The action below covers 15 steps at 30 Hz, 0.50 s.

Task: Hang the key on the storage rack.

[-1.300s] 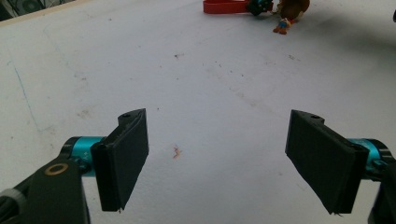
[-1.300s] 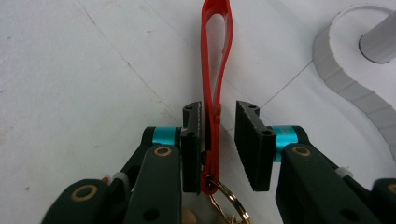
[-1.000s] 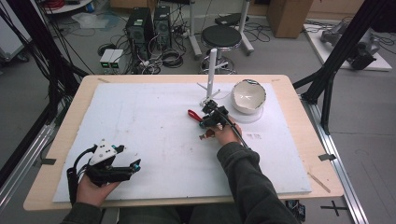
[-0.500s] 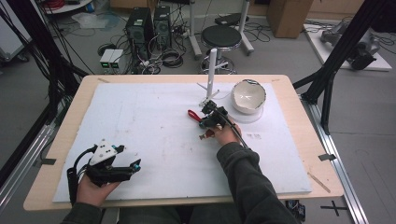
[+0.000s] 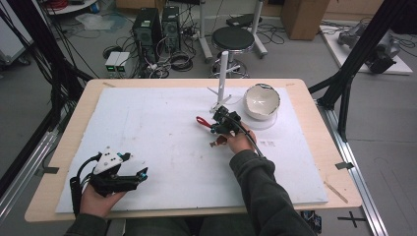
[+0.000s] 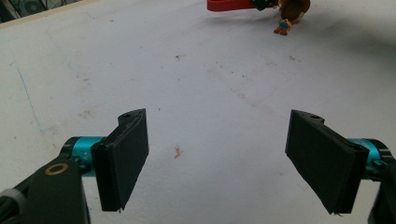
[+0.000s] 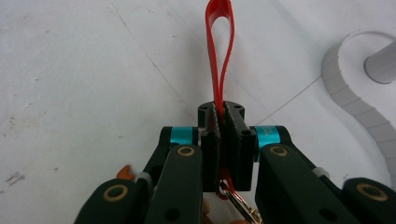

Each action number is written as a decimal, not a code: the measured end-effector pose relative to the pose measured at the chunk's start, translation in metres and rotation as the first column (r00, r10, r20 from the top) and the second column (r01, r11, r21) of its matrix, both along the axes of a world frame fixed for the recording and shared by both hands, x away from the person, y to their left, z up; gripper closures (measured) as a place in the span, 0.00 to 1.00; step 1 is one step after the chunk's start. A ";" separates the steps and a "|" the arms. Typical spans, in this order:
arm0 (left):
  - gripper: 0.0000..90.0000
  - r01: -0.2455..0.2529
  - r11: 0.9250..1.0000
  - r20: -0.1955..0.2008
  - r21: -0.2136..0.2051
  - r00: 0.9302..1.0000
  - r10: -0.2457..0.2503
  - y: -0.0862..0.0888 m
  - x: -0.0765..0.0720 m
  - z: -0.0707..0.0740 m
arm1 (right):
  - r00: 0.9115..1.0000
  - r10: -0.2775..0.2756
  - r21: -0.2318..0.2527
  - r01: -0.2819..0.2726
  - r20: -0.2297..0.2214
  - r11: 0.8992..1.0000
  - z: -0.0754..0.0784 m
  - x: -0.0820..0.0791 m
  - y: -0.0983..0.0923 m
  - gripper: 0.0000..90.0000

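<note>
A red strap loop (image 5: 202, 121) (image 7: 219, 46) lies on the white mat (image 5: 147, 123) near the table's middle. My right gripper (image 5: 216, 127) (image 7: 221, 112) is shut on the strap's near end; its jaws have just been closing with the strap between them. A metal clasp (image 7: 240, 203) hangs below the jaws, and a small brown toy figure (image 5: 215, 142) (image 6: 292, 14) lies by the hand. At the mat's near left corner my left gripper (image 5: 142, 173) (image 6: 218, 121) rests open, with bare mat between its jaws.
A white bowl (image 5: 262, 101) sits on a round pad to the right of the right gripper. A white stand with an upright post (image 5: 223, 73) (image 7: 380, 67) rises just behind it. The wooden table edge (image 5: 339, 162) frames the mat.
</note>
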State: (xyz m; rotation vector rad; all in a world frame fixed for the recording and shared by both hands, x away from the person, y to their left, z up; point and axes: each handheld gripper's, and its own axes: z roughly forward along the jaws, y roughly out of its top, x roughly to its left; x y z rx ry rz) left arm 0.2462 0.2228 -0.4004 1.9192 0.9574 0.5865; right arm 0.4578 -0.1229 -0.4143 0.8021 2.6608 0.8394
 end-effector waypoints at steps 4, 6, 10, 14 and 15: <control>0.24 0.004 1.000 -0.002 0.004 1.000 -0.004 0.000 0.000 0.000 | 1.000 0.016 0.011 -0.016 0.012 1.000 0.005 -0.004 -0.002 0.95; 0.24 0.005 1.000 -0.003 0.004 1.000 -0.005 0.000 0.000 0.000 | 1.000 0.022 0.026 -0.023 0.019 0.999 0.009 -0.005 -0.004 0.95; 0.24 -0.002 1.000 0.000 0.001 1.000 0.002 0.000 0.000 0.000 | 0.999 0.027 0.042 -0.028 0.018 0.999 0.013 -0.007 -0.007 0.95; 0.24 0.000 1.000 0.000 0.002 1.000 0.000 0.001 0.000 0.000 | 0.999 0.034 0.073 -0.036 0.029 0.997 0.019 -0.012 -0.010 0.95; 0.24 -0.001 1.000 0.001 0.000 1.000 0.001 0.000 0.000 0.000 | 0.999 0.037 0.081 -0.039 0.029 0.996 0.020 -0.013 -0.011 0.95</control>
